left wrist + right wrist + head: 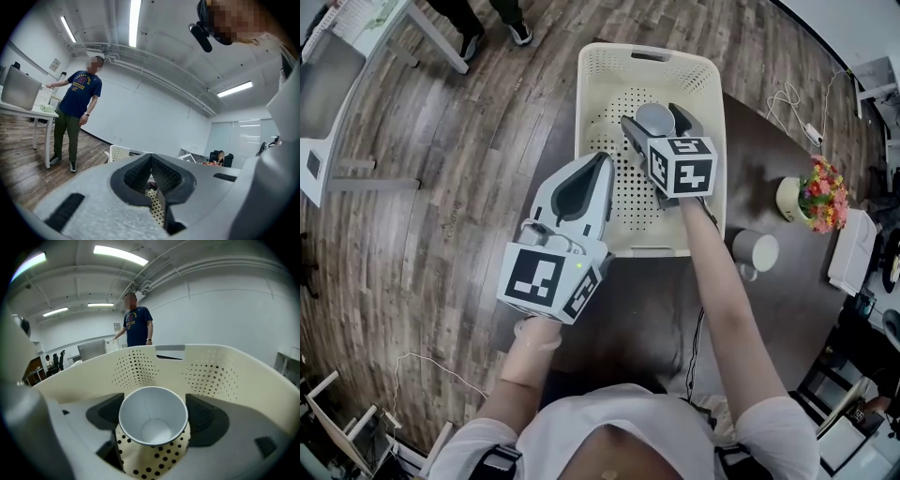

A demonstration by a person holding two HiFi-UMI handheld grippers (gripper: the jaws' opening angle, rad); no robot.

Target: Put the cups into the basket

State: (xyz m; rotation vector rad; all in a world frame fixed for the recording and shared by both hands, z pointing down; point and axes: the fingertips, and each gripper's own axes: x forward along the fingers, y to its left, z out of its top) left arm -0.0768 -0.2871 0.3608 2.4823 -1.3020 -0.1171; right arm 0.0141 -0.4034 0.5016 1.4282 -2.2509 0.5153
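No legible text or numbers

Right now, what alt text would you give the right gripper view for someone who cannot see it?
A white cup, its open mouth toward the camera, is held between the right gripper's two dark jaws inside a cream perforated basket. Beyond the basket's rim a person in a dark blue T-shirt stands under ceiling strip lights.

Flower pot (802, 199) on dark table (757, 150); bystander (78, 96) beside white desk (28, 110).
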